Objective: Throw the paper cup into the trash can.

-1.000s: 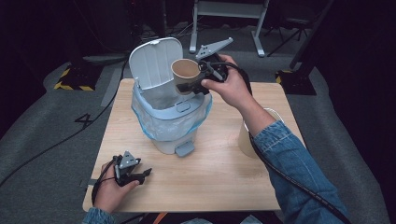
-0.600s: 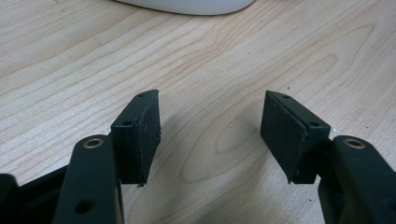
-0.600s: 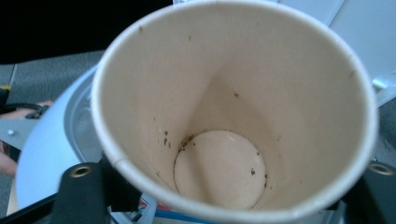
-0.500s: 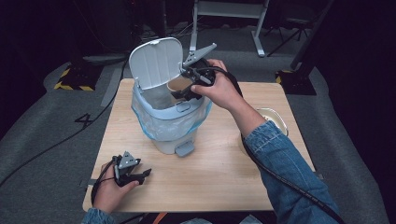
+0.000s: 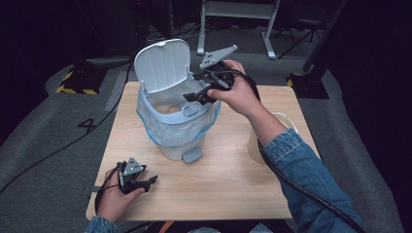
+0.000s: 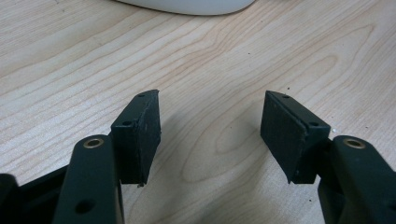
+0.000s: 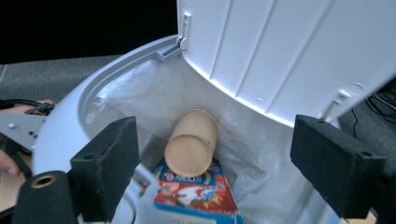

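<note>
A white pedal bin (image 5: 167, 124) with a clear liner stands on the wooden table (image 5: 233, 179), its lid (image 5: 163, 65) up. A brown paper cup (image 7: 191, 147) lies on its side inside the bin, on a colourful carton (image 7: 196, 191); in the high view the cup (image 5: 170, 109) shows faintly in the liner. My right gripper (image 5: 194, 94) hangs over the bin's mouth. Its jaws have just been opening, and in the right gripper view it (image 7: 215, 140) stands open with nothing between the pads. My left gripper (image 5: 145, 182) rests on the table at the front left, open and empty (image 6: 212, 126).
A pale cup (image 5: 282, 119) stands on the table's right side, partly behind the right forearm. The bin's pedal (image 5: 192, 155) points toward the person. A cable trails from the right gripper along the sleeve. Dark floor and a stand's legs lie beyond the table.
The right gripper held the paper cup above the bin a second ago. It tipped down over the opening and let go; the cup now lies inside. The left hand stayed put.
</note>
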